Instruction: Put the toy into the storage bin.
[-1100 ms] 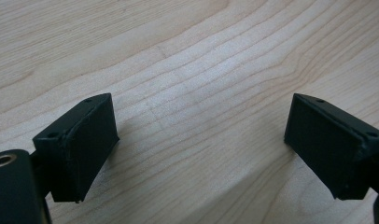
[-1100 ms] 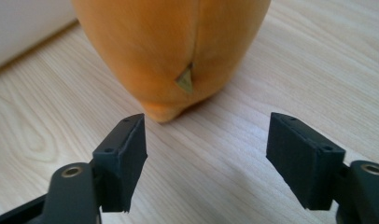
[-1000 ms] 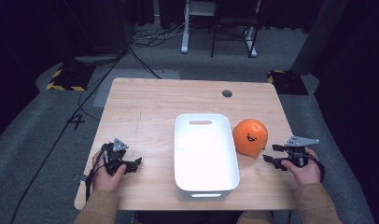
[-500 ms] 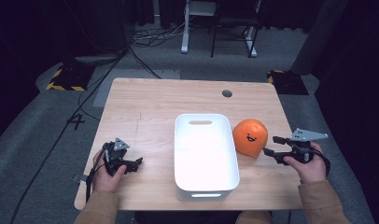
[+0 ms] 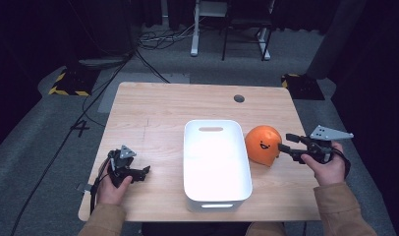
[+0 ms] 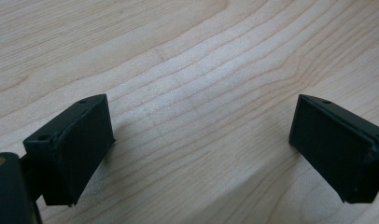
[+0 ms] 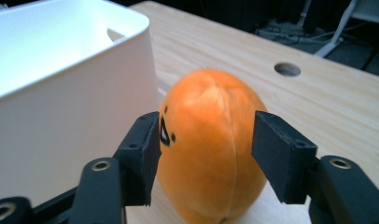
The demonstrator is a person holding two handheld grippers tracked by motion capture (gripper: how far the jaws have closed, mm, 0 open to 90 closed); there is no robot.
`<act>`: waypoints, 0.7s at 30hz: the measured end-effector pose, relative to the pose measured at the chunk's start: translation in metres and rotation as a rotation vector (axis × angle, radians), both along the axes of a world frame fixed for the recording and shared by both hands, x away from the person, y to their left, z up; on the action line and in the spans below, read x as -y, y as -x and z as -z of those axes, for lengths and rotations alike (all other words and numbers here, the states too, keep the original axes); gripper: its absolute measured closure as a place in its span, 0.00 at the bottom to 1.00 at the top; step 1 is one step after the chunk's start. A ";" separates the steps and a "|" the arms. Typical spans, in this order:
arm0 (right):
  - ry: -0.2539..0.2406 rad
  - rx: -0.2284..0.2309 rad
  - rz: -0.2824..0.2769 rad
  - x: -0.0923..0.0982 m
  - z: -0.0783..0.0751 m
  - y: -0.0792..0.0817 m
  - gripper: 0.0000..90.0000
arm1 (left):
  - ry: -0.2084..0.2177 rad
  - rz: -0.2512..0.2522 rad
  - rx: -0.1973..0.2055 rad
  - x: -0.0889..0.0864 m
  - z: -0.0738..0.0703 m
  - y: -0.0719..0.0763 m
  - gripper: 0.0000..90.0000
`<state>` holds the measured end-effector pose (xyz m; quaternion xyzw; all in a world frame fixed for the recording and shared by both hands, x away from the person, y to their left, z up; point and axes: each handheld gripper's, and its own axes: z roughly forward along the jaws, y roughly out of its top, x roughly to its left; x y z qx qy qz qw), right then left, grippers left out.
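Note:
An orange egg-shaped plush toy [image 5: 261, 143] with a small drawn face lies on the wooden table just right of a white tub [image 5: 189, 147]. My right gripper [image 5: 285, 142] is held level above the table with its tips at the toy's right side. In the right gripper view the toy [image 7: 211, 107] stands close ahead of the jaws, which flank it; I see no pad pressing on it. Those jaws have just been closing and are open. My left gripper [image 5: 144, 171] rests low at the table's front left, its jaws [image 6: 201, 149] wide open over bare wood.
The white tub [image 7: 61, 116] has nothing in it and stands left of the toy, close to it. A round cable hole [image 5: 239, 98] sits in the table's far right part. Behind the table are a dark floor, cables and chair legs.
My right hand has lifted off the table and moved closer to the orange toy, and its jaws have narrowed. The left hand has stayed where it was.

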<state>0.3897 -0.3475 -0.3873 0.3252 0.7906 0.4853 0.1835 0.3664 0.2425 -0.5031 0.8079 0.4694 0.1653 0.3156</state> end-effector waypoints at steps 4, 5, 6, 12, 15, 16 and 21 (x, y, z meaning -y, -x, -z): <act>-0.028 0.021 -0.003 -0.003 -0.002 -0.003 0.50 | 0.000 0.000 0.000 0.000 0.000 0.000 0.07; -0.025 0.021 -0.005 -0.005 -0.002 -0.004 0.51 | 0.000 0.000 0.000 0.000 0.000 0.000 0.07; -0.024 0.026 -0.002 -0.006 -0.002 -0.005 0.51 | -0.001 0.000 0.001 0.000 0.000 0.000 0.07; -0.003 0.012 0.001 -0.013 -0.003 -0.017 0.52 | 0.000 0.000 0.000 0.000 0.000 0.000 0.07; 0.001 0.014 -0.004 -0.017 -0.003 -0.023 0.52 | 0.000 0.000 0.000 0.000 0.000 0.000 0.07; 0.000 0.013 -0.008 -0.019 -0.002 -0.024 0.49 | -0.002 -0.001 0.002 0.000 0.000 0.000 0.07; 0.007 0.019 -0.018 -0.027 0.002 -0.032 0.45 | -0.001 0.000 0.000 0.000 0.000 0.000 0.07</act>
